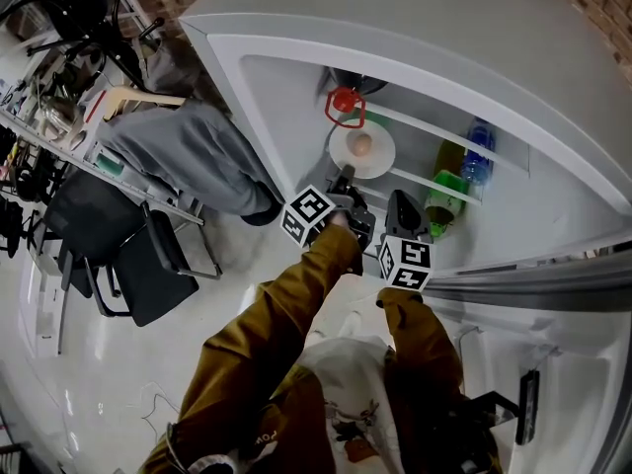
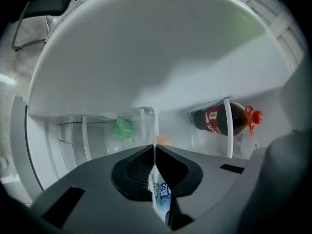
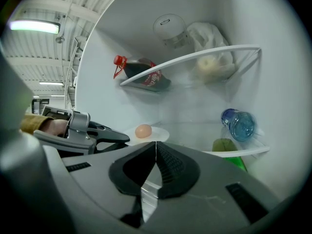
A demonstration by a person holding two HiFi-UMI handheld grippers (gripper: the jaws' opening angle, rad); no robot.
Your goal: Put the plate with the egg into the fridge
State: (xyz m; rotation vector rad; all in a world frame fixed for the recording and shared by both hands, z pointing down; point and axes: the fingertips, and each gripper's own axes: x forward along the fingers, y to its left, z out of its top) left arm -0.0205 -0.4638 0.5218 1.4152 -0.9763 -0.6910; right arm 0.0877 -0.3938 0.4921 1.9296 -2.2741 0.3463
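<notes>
A white plate (image 1: 383, 160) with a brown egg (image 1: 362, 144) rests on the middle shelf inside the open fridge. My left gripper (image 1: 343, 181) reaches in from the front and is shut on the plate's near rim. In the left gripper view the plate (image 2: 156, 126) shows edge-on between the jaws, with the egg (image 2: 163, 139) just beyond them. My right gripper (image 1: 403, 205) hovers beside it at the fridge opening, shut and holding nothing. In the right gripper view its jaws meet in a line, and past them lie the plate (image 3: 161, 133), the egg (image 3: 143, 130) and the left gripper (image 3: 124, 140).
A cola bottle (image 3: 146, 74) lies on the upper shelf beside a plastic bag (image 3: 209, 48). A blue bottle (image 3: 239, 123) and a green bottle (image 3: 229, 147) sit on the right. The fridge door (image 1: 553, 265) stands open at the right. A person in grey trousers (image 1: 188, 156) and a chair (image 1: 118, 255) are at the left.
</notes>
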